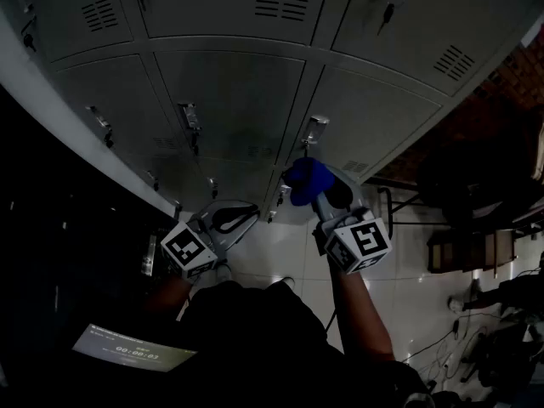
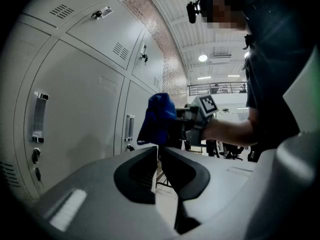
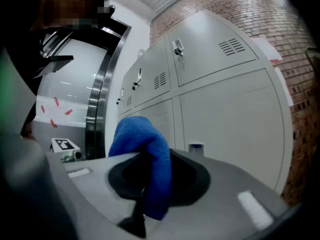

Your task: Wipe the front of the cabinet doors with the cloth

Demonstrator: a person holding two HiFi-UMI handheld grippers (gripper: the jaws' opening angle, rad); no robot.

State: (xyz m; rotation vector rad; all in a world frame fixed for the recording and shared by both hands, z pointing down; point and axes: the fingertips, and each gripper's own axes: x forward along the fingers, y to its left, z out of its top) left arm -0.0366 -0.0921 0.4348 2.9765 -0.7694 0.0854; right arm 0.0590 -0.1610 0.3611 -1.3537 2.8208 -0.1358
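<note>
Between the right gripper's (image 3: 149, 186) jaws hangs a bunched blue cloth (image 3: 141, 140), pinched tight, its fold bulging above the jaw tips. In the head view, the cloth (image 1: 308, 177) sits close to the grey cabinet doors (image 1: 231, 92), just below a metal handle (image 1: 314, 129); whether it touches the door cannot be told. The left gripper (image 2: 157, 170) hangs beside it to the left, jaws pressed together with nothing between them, over the pale tiled floor (image 1: 280, 253).
</note>
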